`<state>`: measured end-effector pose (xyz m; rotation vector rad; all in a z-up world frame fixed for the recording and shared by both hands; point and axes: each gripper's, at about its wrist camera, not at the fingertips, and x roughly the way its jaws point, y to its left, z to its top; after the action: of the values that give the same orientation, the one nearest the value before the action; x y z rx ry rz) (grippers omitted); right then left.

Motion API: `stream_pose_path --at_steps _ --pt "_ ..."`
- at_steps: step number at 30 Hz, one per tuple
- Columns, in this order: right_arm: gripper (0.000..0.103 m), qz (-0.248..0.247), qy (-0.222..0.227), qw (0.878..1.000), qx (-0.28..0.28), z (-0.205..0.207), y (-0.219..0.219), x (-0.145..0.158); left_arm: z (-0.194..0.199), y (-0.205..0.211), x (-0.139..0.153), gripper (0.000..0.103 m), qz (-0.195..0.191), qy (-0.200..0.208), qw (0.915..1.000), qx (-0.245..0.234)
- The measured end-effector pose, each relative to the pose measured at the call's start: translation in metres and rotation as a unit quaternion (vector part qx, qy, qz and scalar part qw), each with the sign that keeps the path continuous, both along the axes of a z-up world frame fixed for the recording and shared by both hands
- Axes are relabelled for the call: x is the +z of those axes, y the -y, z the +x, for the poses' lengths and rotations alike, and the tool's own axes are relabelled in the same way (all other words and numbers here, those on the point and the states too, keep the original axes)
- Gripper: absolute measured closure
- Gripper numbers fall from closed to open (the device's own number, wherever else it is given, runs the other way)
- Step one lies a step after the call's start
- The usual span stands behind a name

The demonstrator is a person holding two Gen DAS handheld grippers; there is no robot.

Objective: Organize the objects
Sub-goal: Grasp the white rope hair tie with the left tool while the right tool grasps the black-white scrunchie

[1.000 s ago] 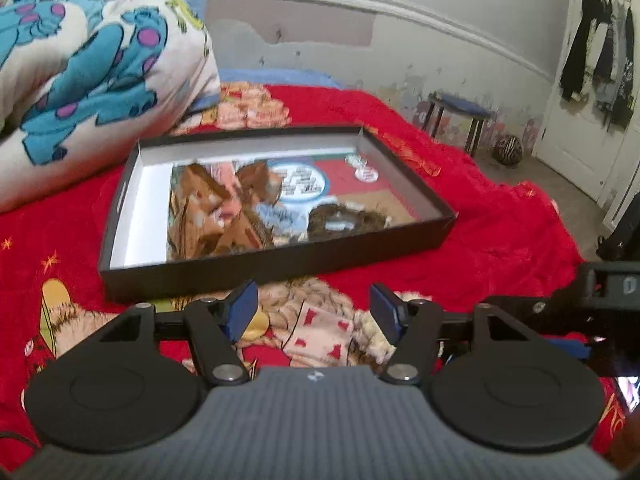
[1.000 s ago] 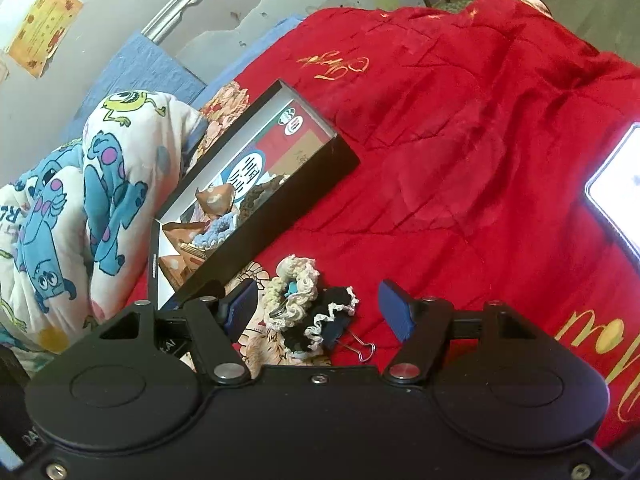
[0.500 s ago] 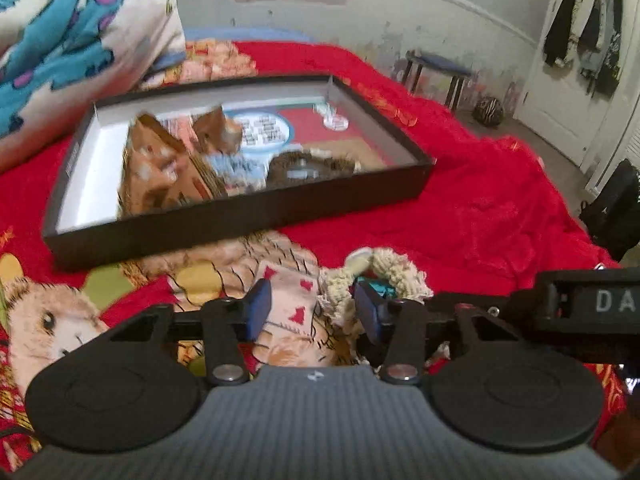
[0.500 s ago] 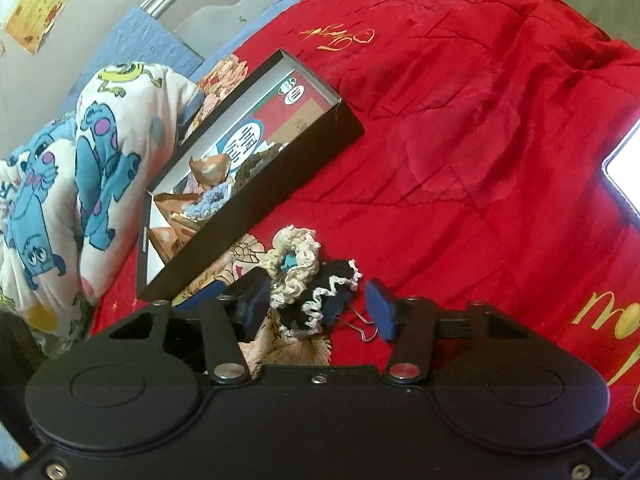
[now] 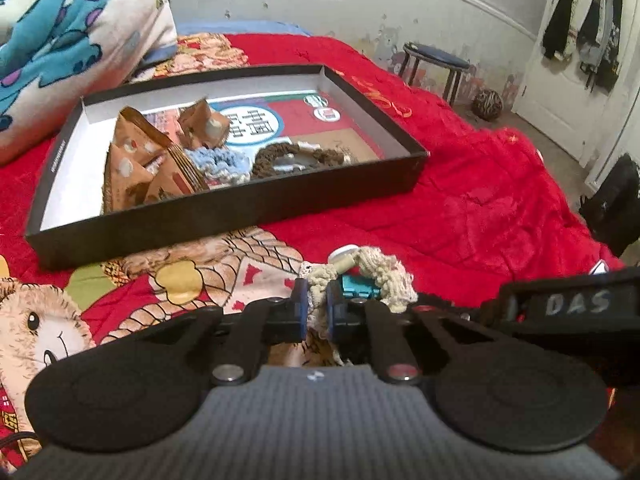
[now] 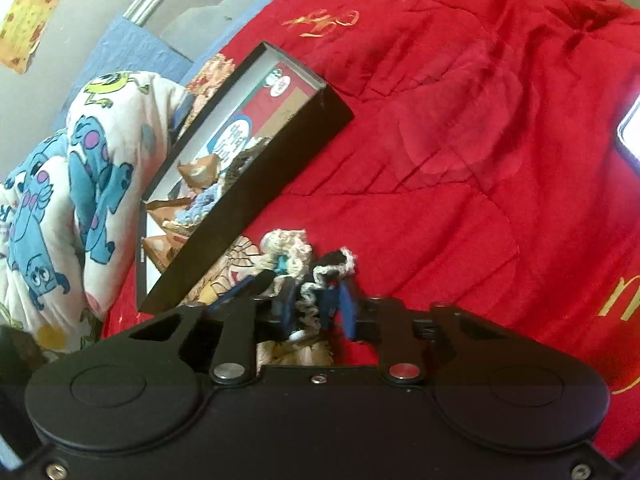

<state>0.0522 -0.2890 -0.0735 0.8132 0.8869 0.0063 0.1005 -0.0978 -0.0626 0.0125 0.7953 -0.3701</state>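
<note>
— Fingers first, please. What does the left gripper [image 5: 316,307] do?

— Its blue fingers [image 5: 299,300] are closed on the cream crochet scrunchie [image 5: 362,274], low in the middle of the left wrist frame. They pinch the near end of it. A small teal clip [image 5: 357,286] lies in the loop, and a pale round piece sits at its top edge.

— And the right gripper [image 6: 318,306]?

— In the right wrist frame its fingers [image 6: 347,307] are closing, and the black scrunchie with white trim [image 6: 330,268] is between them; the pads seem to press on it already. The cream scrunchie [image 6: 286,248] touches it at the left, and the other gripper comes in there from the lower left.

— Where do these two things lie?

— On the red bedspread [image 5: 472,208], on a printed picture of a bear [image 5: 32,320] and a basket, just below the box.

— What box?

— A shallow black box [image 5: 224,220] with white inner walls, in the middle of the left wrist frame. Inside, at the left, are brown fabric pieces [image 5: 144,160], then a light blue crochet piece [image 5: 218,164], then a brown scrunchie [image 5: 296,158] at the right.

— And farther?

— A white blanket with blue monsters [image 5: 60,40] in the upper left, a small stool [image 5: 434,60] by the wall, and a white door with dark clothes [image 5: 580,24] in the upper right.
</note>
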Motion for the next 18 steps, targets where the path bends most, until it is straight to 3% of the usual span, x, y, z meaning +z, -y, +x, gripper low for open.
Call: stream_pose_path --at_steps 8,18 --pt "0.087 0.013 0.007 1.000 -0.009 -0.002 0.005 0.002 0.000 -0.007 0.014 0.092 -0.008 0.021 0.9997 0.010" --pt "0.088 -0.003 0.054 0.998 -0.013 -0.015 0.006 0.023 -0.003 -0.016 0.034 0.093 -0.031 0.049 0.9983 0.002"
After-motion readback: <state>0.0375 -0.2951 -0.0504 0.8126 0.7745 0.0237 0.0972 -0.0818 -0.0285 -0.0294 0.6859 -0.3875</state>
